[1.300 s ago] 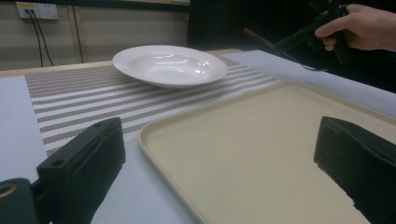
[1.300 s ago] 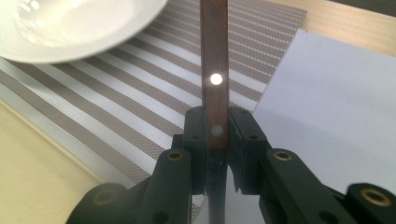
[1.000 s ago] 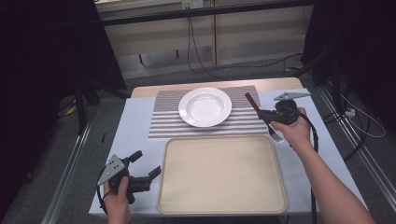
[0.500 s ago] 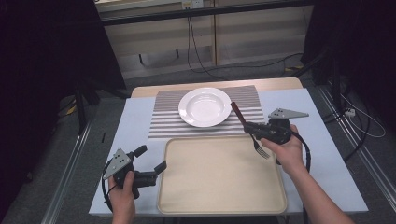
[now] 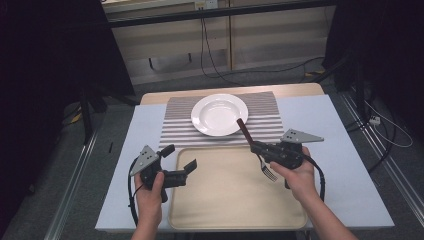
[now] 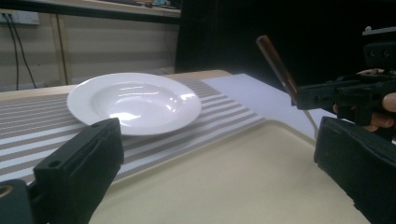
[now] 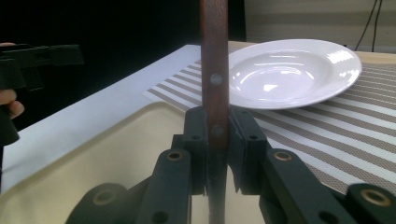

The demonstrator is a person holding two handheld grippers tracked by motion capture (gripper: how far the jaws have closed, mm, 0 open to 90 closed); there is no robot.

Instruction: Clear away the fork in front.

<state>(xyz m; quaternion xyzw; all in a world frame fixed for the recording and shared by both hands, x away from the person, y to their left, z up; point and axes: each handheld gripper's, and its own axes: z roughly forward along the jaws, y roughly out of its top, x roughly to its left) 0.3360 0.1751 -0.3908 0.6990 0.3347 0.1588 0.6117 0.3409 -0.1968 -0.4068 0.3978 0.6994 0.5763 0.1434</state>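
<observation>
No writing legible on any item. R gripper (image 5: 258, 148) is clamped on the fork (image 5: 256, 149) by its brown handle, tines down, over the far R part of the beige tray (image 5: 225, 210). L gripper (image 5: 181, 162), jaws wide w/ nothing between, sits at tray's L edge; white plate (image 5: 219, 114) sits bare on striped mat (image 5: 267, 122) on the worktop (image 5: 345, 170).

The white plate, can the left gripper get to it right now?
Probably yes. The left gripper is open and holds nothing, and only bare tray and striped mat lie between it and the white plate.
</observation>
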